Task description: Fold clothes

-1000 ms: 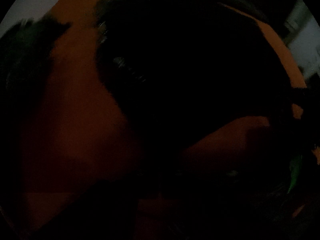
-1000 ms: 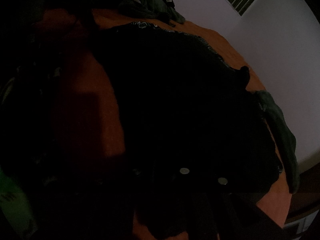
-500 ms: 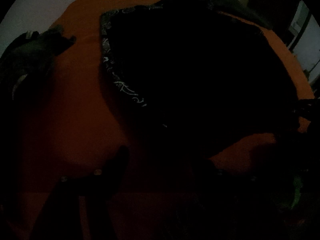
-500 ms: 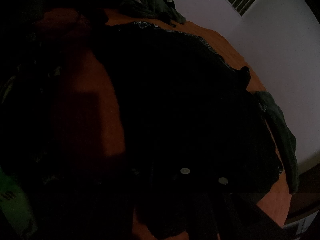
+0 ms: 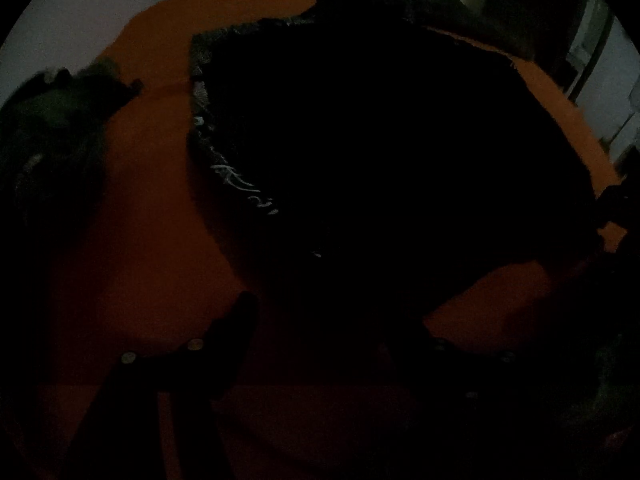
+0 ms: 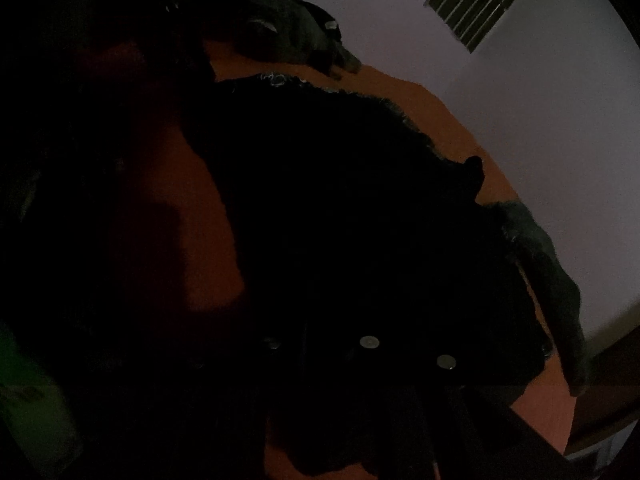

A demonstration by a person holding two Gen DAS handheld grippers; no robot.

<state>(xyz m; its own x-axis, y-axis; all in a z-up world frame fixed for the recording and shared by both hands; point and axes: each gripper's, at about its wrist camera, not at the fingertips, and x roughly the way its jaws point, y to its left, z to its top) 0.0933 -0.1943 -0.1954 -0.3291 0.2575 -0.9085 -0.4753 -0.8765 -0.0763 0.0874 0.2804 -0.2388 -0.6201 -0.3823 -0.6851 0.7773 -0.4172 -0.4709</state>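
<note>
A black garment (image 5: pixel 380 152) lies spread across the orange tabletop (image 5: pixel 148 200), filling its middle, and everything here is placed from that garment. Its patterned hem (image 5: pixel 240 188) shows pale threadwork along the left edge in my left view. A dark green garment (image 5: pixel 52 128) sits bunched well left of it, and another green piece (image 6: pixel 544 264) trails off beyond its far right edge.

My left tool (image 5: pixel 320 320) hangs released just short of the black garment's near edge, one finger (image 5: pixel 236 332) over bare orange and nothing between the jaws that I can make out. My right tool (image 6: pixel 352 392) is clenched down at the garment's near right edge; the frames are too dark to show whether cloth is pinched in it.

The fabric looks soft, light and limp. I judge it will sag and bunch from any single hold, and slide easily over the smooth top. The best places to take it, as I read it, are the two near corners or the hem line, where doubled cloth gives the pads something thicker to bite, so that the fold carries over evenly.
</note>
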